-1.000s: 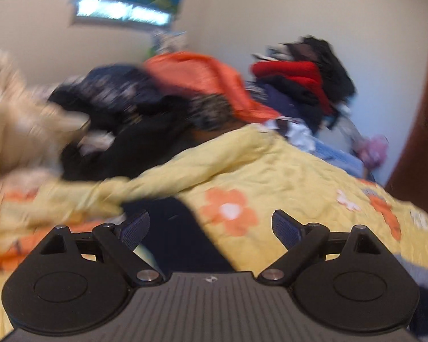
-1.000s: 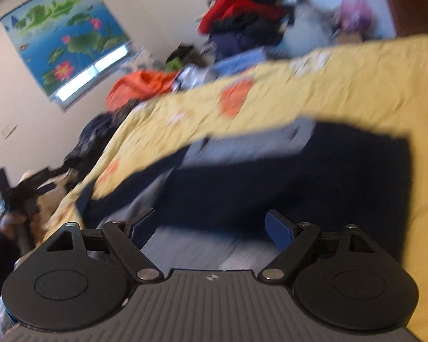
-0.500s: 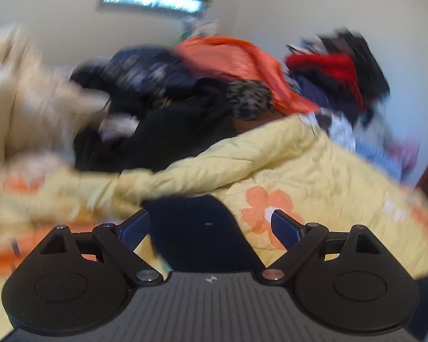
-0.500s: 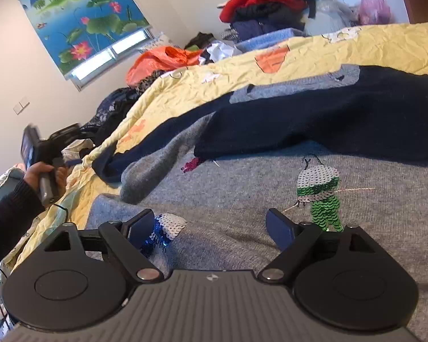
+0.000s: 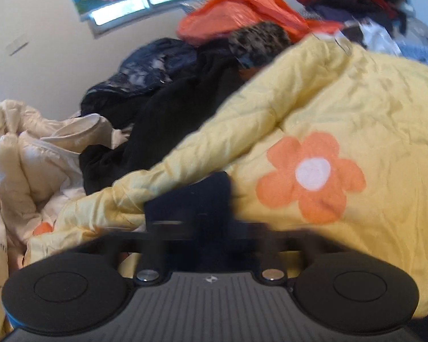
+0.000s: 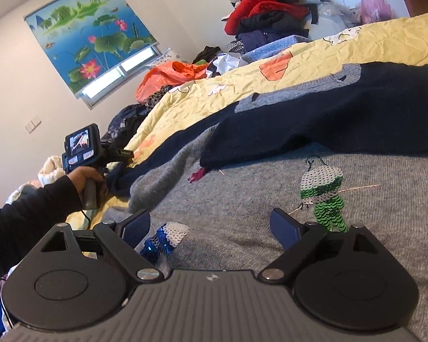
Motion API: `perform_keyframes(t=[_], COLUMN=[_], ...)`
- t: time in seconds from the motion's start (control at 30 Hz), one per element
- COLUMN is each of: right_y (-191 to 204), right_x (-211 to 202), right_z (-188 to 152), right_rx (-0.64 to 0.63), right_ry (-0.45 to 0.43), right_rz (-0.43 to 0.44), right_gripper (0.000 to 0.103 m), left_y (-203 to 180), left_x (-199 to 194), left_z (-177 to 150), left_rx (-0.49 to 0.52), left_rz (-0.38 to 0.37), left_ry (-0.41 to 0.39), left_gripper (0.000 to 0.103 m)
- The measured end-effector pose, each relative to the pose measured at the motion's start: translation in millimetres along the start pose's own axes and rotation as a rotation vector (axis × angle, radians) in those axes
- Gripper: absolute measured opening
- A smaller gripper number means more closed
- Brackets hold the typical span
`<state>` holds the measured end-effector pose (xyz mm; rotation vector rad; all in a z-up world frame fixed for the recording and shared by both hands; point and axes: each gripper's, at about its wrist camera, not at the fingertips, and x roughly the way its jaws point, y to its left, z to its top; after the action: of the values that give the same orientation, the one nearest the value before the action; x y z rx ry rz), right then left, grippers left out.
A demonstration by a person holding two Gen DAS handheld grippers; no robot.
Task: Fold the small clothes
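sweater cuff [image 5: 188, 199] in closed left tongs [image 5: 208, 236]

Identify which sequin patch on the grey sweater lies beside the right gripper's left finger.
The blue-and-white sequin patch; the green-and-white one sits by the other finger.

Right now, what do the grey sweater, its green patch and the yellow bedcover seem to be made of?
Grey sweater: soft matte knit, perhaps wool, with a fuzzy surface. Green patch: glossy sequins, overlapping like scales. Yellow bedcover: thin woven cloth, probably cotton, finely creased.
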<state>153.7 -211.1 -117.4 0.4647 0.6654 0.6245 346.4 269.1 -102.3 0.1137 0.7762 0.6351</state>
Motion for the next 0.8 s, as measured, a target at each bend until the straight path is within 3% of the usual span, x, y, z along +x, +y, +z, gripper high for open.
perform_keyframes(t=[0.17,0.27,0.4,0.5,0.57,0.6,0.67,0.8], right_y=[-2,-3,-4,-6,-6,-6,-7,-10], right_x=[1,2,0,0,-1,-1,-1,-3], right_z=[1,0,0,0,0,0,1,0], right_rx=[0.018,0.027,0.041,0.054,0.060,0.063,0.068,0.078], right_ry=[-0.004,-0.008,-0.013,-0.018,-0.020,-0.021,-0.022,-0.025], right_rz=[0.014,0.021,0.031,0.040,0.043,0.043,0.046,0.059], right_gripper=[0.089,0.089,0.089,0.090,0.089,0.089,0.089,0.089], left_y=[21,35,29,-10,-42,-55,-85,-124], left_x=[-15,-48,-124,-196,-237,-249,-257,-226], left_z=[8,17,29,15,-10,-22,-44,-76], left_rx=[-0.118,-0.207,-0.269,-0.120,0.013,0.059,0.136,0.172], left_rz=[-0.026,-0.107,-0.322,-0.530,-0.719,-0.805,-0.943,-1.051], left_ry=[-0.051,-0.132,-0.319,-0.536,-0.647,-0.643,-0.552,-0.275], left_gripper=[0.009,0.009,0.008,0.008,0.008,0.009,0.009,0.009])
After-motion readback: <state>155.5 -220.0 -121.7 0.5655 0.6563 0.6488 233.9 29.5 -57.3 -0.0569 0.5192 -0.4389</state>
